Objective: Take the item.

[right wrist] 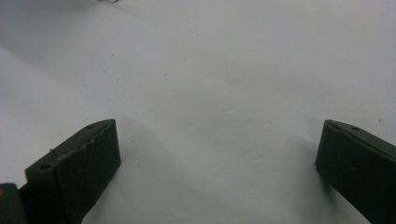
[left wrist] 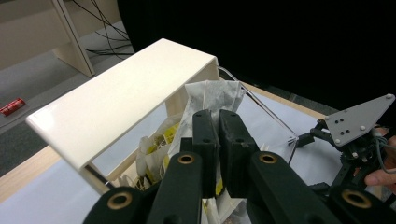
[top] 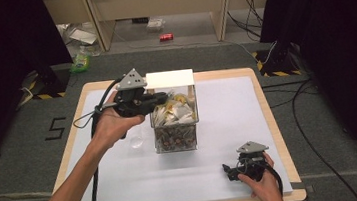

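Left side: the left gripper (top: pixel 162 99) is held above the open top of a clear box (top: pixel 175 131) standing mid-table under a cream lid (top: pixel 169 79); its jaws are pressed together on a white paper sachet (left wrist: pixel 212 95), seen in the left gripper view rising between them above the other packets in the box. The step in hand is judged to be drawing one sachet out of the box. The next move would call for lifting it clear of the lid's edge and the box wall without dragging neighbouring packets along, then carrying it to a drop point. A small clear glass (top: pixel 136 141) stands just left of the box.

Right side: the right gripper (top: pixel 231 170) rests on the table (top: pixel 228 110), jaws wide apart, nothing between them.

Setting: white sheet over a wood-edged table; grey carpet, black curtains, cables, a red can (top: pixel 166 37) on the floor beyond.
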`<act>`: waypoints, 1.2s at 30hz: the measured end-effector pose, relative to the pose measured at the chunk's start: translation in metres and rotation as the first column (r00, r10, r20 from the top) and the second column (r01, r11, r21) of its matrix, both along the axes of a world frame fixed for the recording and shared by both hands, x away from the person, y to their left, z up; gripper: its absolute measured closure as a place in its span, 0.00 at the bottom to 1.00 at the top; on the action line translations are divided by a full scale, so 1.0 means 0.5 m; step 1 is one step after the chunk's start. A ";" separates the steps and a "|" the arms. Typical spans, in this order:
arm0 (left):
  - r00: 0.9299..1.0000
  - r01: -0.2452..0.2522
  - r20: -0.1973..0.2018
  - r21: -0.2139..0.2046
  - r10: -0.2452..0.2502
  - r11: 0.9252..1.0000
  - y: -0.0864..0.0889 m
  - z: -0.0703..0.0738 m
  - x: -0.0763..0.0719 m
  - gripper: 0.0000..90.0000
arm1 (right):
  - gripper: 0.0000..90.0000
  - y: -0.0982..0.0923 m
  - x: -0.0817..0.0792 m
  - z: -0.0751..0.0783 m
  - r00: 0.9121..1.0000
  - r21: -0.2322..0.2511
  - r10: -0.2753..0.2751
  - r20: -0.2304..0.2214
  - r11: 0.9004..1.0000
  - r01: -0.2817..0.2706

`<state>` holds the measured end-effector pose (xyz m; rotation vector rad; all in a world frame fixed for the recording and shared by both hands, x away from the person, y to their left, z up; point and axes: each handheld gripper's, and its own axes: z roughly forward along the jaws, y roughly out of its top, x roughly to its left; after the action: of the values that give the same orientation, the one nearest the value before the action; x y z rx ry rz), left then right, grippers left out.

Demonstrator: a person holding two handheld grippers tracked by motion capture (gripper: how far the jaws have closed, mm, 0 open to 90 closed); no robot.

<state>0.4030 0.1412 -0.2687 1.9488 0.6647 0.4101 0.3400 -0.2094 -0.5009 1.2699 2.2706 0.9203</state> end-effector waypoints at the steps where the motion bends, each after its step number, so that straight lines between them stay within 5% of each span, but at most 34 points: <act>1: 1.000 -0.003 0.002 -0.006 0.003 1.000 0.004 0.001 -0.001 0.94 | 0.01 0.000 0.000 0.000 1.000 -0.001 0.000 0.000 1.000 0.000; 18: 0.997 -0.072 0.011 -0.072 0.073 0.995 0.105 0.015 -0.007 0.94 | 0.01 0.000 0.000 0.000 1.000 0.000 0.000 -0.001 1.000 0.000; 36: 0.984 -0.176 -0.025 -0.107 0.175 0.979 0.196 -0.054 0.012 0.94 | 0.01 0.000 0.000 0.000 1.000 -0.001 0.000 0.000 1.000 0.000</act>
<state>0.4089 0.2390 -0.2955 1.7985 0.8558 0.4581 0.3400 -0.2094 -0.5009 1.2690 2.2712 0.9191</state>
